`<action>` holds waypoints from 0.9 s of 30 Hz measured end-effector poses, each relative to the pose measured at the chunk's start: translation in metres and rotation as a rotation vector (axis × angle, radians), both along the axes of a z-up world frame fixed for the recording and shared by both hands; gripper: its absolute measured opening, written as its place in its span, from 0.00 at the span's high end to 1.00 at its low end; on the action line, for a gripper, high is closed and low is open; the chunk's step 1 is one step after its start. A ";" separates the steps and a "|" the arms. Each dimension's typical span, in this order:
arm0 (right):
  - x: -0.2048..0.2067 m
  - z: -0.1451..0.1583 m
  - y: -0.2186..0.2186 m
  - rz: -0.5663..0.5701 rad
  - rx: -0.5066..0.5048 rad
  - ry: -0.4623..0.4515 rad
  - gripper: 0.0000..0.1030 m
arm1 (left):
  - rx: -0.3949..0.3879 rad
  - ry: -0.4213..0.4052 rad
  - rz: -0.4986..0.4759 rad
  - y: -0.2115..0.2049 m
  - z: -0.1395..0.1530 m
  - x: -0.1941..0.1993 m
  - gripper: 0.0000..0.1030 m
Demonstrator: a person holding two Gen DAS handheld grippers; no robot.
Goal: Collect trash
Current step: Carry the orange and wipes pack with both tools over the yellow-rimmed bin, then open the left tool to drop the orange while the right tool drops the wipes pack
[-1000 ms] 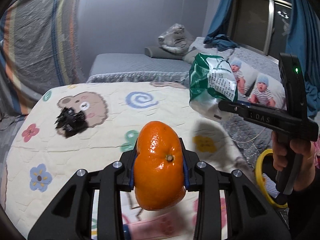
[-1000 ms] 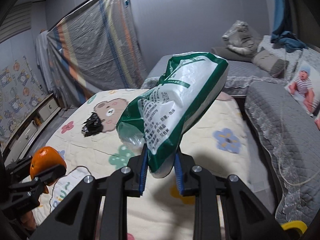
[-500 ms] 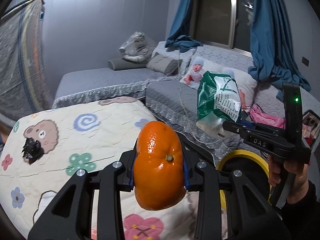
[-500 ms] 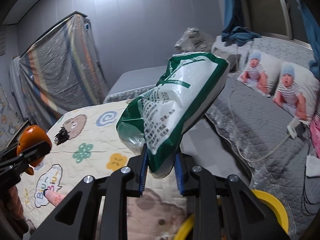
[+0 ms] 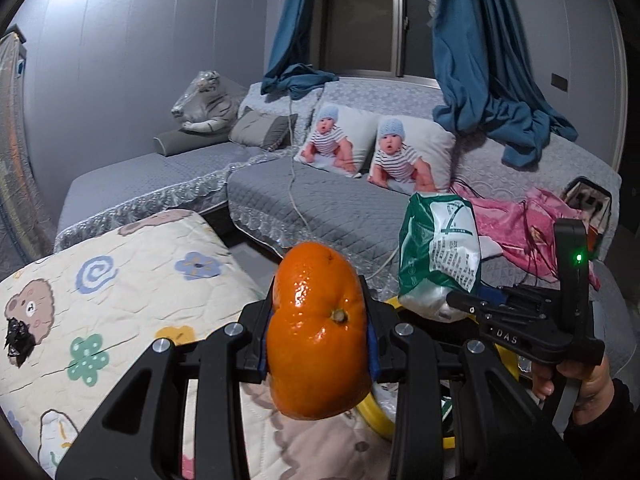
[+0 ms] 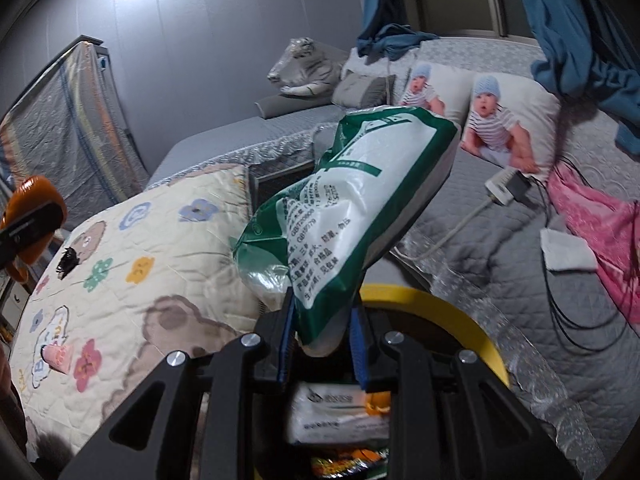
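Observation:
My left gripper (image 5: 319, 338) is shut on an orange peel (image 5: 318, 330), held in the air past the edge of the patterned mat (image 5: 120, 280). My right gripper (image 6: 322, 342) is shut on a green and white plastic bag (image 6: 344, 216), right above a yellow-rimmed bin (image 6: 452, 312) that holds wrappers (image 6: 340, 416). The bag (image 5: 440, 258) and the right gripper (image 5: 460, 304) also show in the left wrist view, with the bin's rim (image 5: 372, 412) below. A black crumpled scrap (image 5: 18, 340) lies on the mat; it also shows in the right wrist view (image 6: 68, 260).
A grey quilted sofa (image 5: 340, 208) with baby-print pillows (image 5: 408, 152), a plush tiger (image 5: 208, 100), pink cloth (image 5: 532, 220) and cables runs behind. Blue curtains (image 5: 480, 80) hang at the window. A floor gap separates mat and sofa.
Both grippers swung right, away from the mat toward the sofa. The right gripper with the bag now sits over the yellow bin. The black scrap slid to the far left of view.

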State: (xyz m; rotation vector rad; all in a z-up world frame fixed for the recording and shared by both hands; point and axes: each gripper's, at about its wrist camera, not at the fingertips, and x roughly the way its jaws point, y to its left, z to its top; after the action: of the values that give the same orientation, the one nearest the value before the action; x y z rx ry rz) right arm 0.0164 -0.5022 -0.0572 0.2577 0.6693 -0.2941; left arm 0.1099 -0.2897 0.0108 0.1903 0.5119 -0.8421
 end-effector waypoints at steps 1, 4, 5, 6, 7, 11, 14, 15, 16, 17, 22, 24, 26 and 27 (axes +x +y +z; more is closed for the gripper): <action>-0.005 -0.004 -0.003 -0.008 0.006 0.008 0.78 | 0.003 0.003 -0.010 -0.004 -0.002 -0.002 0.68; -0.015 -0.013 -0.008 -0.030 0.005 0.028 0.78 | 0.016 0.014 -0.036 -0.018 -0.009 -0.009 0.68; -0.017 -0.016 -0.009 -0.036 0.003 0.033 0.78 | 0.020 0.018 -0.047 -0.024 -0.011 -0.011 0.68; -0.021 -0.019 -0.011 -0.042 0.010 0.037 0.78 | 0.023 0.020 -0.051 -0.029 -0.012 -0.012 0.68; -0.024 -0.021 -0.013 -0.043 0.017 0.041 0.78 | 0.025 0.022 -0.056 -0.033 -0.013 -0.014 0.68; -0.032 -0.031 -0.016 -0.053 0.021 0.059 0.78 | 0.038 0.032 -0.082 -0.051 -0.020 -0.020 0.68; -0.036 -0.036 -0.018 -0.061 0.022 0.072 0.77 | 0.052 0.037 -0.097 -0.065 -0.026 -0.025 0.68; -0.037 -0.038 -0.018 -0.065 0.016 0.078 0.77 | 0.054 0.040 -0.100 -0.067 -0.027 -0.026 0.68; -0.038 -0.040 -0.019 -0.069 0.013 0.084 0.77 | 0.057 0.043 -0.104 -0.070 -0.029 -0.026 0.68; -0.039 -0.040 -0.019 -0.069 0.014 0.087 0.77 | 0.062 0.046 -0.106 -0.074 -0.031 -0.027 0.68; -0.044 -0.045 -0.020 -0.083 0.004 0.107 0.77 | 0.082 0.055 -0.104 -0.088 -0.041 -0.024 0.68; -0.044 -0.046 -0.019 -0.082 -0.018 0.118 0.77 | 0.097 0.070 -0.099 -0.094 -0.050 -0.019 0.68; -0.044 -0.048 -0.020 -0.083 -0.020 0.126 0.78 | 0.110 0.080 -0.096 -0.098 -0.057 -0.016 0.68; -0.043 -0.050 -0.020 -0.085 -0.021 0.133 0.78 | 0.121 0.087 -0.096 -0.102 -0.062 -0.013 0.68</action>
State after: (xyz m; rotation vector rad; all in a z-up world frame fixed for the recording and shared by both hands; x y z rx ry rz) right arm -0.0265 -0.5225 -0.1072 0.2485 0.7872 -0.4025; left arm 0.0966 -0.3916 -0.0517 0.2918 0.6399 -0.9167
